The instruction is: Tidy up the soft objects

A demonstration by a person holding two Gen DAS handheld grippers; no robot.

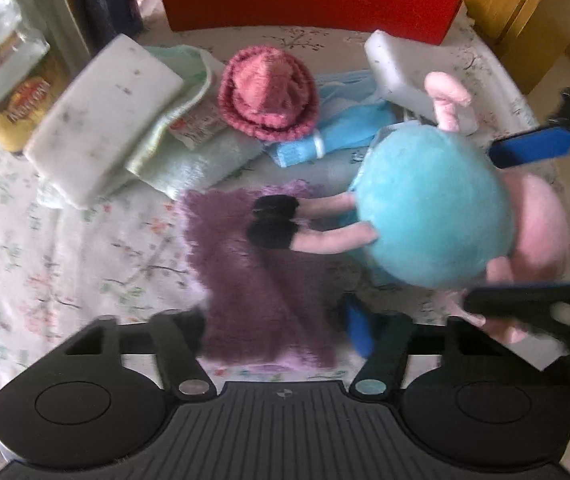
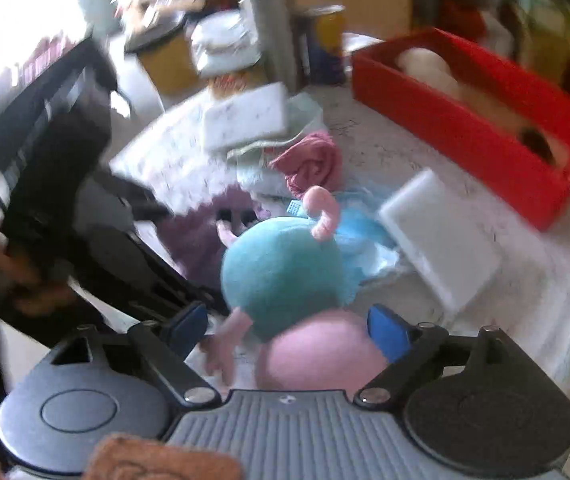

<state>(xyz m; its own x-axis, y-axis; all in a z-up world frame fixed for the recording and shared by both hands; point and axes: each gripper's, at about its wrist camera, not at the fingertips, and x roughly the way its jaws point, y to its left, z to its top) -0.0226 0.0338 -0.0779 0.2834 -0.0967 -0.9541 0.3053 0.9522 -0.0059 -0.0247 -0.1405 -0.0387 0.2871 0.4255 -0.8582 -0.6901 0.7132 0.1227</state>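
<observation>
Nearest to the right wrist camera is the pink head of the plush pig (image 2: 317,344), which sits between the two blue pads of the right gripper (image 2: 289,330). The pads stand on both sides of the head, but the picture is blurred and I cannot tell if they press on it. The teal body of the pig goes away from the camera toward 12 o'clock, with the curly pink tail on top.

In the left wrist view the left gripper (image 1: 281,320) is over the purple cloth (image 1: 257,276). The cloth lies between its fingers, and I cannot tell whether the pads squeeze it. The pig is at 2 o'clock from these fingers, and its legs with black shoes rest on the purple cloth.

Around the pig, at 12 o'clock, are a blue towel (image 1: 325,136) and a pink knitted hat (image 1: 269,92). At 10 o'clock a white sponge (image 1: 101,120) lies on a light green towel (image 1: 189,152). A second white sponge (image 1: 401,68) is at 1 o'clock. At the far edge of the flowered tablecloth (image 1: 65,248) stands the red box (image 1: 309,0).
</observation>
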